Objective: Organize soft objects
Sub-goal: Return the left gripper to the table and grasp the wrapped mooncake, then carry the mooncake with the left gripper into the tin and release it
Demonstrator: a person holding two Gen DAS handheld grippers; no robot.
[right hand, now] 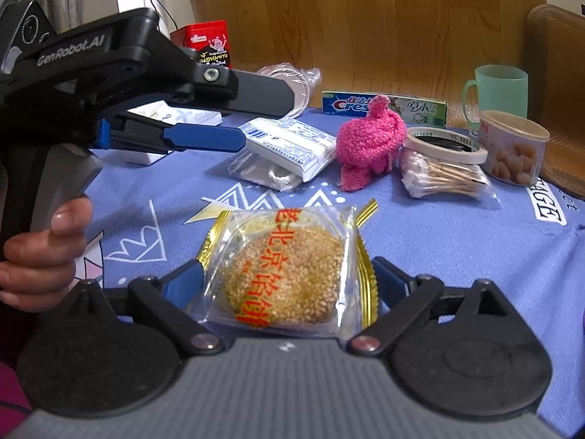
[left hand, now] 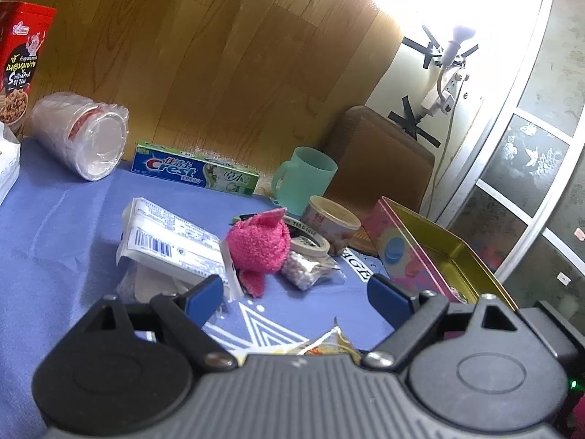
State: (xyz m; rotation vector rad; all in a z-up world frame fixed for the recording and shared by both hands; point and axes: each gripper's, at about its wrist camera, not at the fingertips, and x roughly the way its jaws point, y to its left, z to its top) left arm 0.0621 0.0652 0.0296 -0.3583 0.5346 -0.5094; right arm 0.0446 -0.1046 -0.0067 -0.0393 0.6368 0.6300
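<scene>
The left gripper (right hand: 263,117) is seen in the right wrist view held level above the blue printed tablecloth (right hand: 457,241), gripped from below by a hand (right hand: 40,252) on its grey handle; its blue-padded jaws stand well apart with nothing between them. "GenRobot.AI" is printed on its black body. The right gripper (right hand: 289,280) is angled down at the cloth, its jaws spread wide on either side of a clear, gold-edged packet holding a round sesame-crusted cake (right hand: 289,274) printed with red Chinese characters; the pads are not seen pressing on it.

The fluffy pink sock bundle (left hand: 257,247), the soft thing of the task, lies on the cloth ahead of the left gripper, beside a white flat pack with a barcode (left hand: 170,241) and a roll of beige tape (left hand: 309,243). A clear bag of cotton swabs (right hand: 442,179) lies just in front of the tape. A "Crest" toothpaste box (left hand: 193,173) lies at the far edge, near a mint-green plastic mug (left hand: 305,181) and a lidded round tub (left hand: 332,225). An open pink tin with gold lining (left hand: 420,256) is seen to the right
</scene>
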